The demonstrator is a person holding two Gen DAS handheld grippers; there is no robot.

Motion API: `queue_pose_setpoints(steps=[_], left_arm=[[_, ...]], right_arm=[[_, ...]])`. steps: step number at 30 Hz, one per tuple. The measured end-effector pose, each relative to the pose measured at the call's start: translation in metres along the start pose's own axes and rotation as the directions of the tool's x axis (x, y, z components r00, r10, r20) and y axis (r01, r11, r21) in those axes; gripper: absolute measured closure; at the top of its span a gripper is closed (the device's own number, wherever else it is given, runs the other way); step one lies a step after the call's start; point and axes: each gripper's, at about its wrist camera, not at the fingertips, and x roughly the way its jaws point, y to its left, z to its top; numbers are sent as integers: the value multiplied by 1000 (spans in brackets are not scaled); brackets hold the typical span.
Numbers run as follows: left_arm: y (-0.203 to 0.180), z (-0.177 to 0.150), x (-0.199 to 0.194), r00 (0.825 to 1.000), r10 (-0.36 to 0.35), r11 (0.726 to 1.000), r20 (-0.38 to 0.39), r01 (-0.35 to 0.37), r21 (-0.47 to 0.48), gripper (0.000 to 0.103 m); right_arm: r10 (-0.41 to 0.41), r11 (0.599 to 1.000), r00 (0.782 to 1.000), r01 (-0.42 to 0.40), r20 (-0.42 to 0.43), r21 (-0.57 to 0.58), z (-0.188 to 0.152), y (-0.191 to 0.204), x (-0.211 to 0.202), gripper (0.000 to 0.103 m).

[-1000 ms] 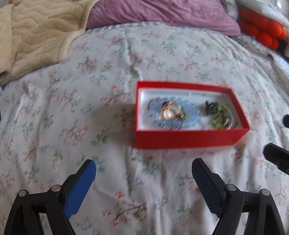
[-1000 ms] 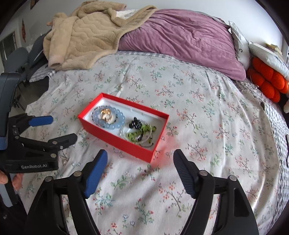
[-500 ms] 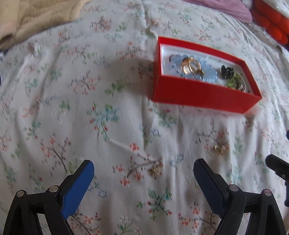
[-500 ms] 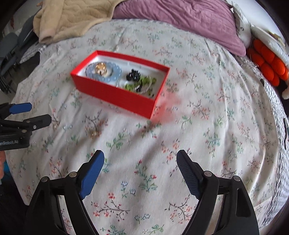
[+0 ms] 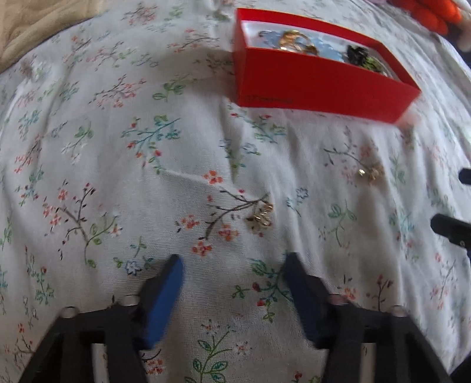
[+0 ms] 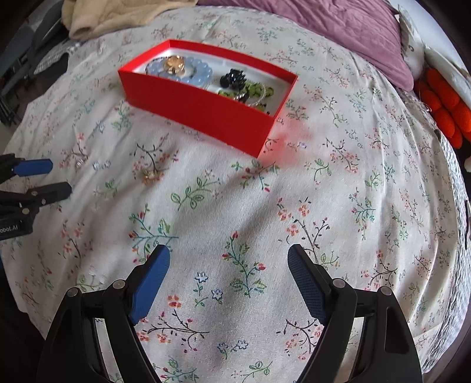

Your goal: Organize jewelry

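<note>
A red box [image 5: 318, 82] [image 6: 203, 115] sits on the floral bedsheet and holds a blue bead bracelet, gold rings, a black piece and green beads. Two small gold earrings lie loose on the sheet in front of it: one [image 5: 261, 216] [image 6: 79, 163] just ahead of my left gripper [image 5: 232, 265], the other [image 5: 369, 173] [image 6: 150, 174] further right. My left gripper is open and empty, low over the sheet. My right gripper [image 6: 228, 256] is open and empty, well short of the box. The left gripper shows at the left edge of the right wrist view [image 6: 44, 176].
A beige blanket [image 6: 117, 14] and a purple pillow [image 6: 338, 26] lie at the head of the bed. Orange cushions [image 6: 447, 109] sit at the right. The bed's edge drops off at the left, with dark furniture [image 6: 26, 53] beyond.
Both grippers have dropped lower and closer to the sheet. The left gripper has neared the loose gold earring and its jaws have narrowed a little.
</note>
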Motion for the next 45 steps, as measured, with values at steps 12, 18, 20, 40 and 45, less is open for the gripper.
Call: queue_pose_setpoints(steps=[12,18,20,40,45], left_arm=[[-12,6,11,994,-90,993,70,84,78,87],[-10,8,12,994,-79,995,80,73,71,97],[-8,10,13,994,-74,996,82,69,62,100],[0,5,-7,989,-83,993,121,72,92,98],[-9,7,11,989,-90,990,118,76,117,65]], right_arm=[[10,1000,1000,-11,-22,-15,1,5,9,18],[12,1000,1000,-12,-21,-24,0,9,7,18],[12,1000,1000,-12,-21,-21,0,9,7,18],[46,999,999,-47,-10,-27,12,19,13,18],[53,998,998,-54,-19,-36,12,25,20,18]])
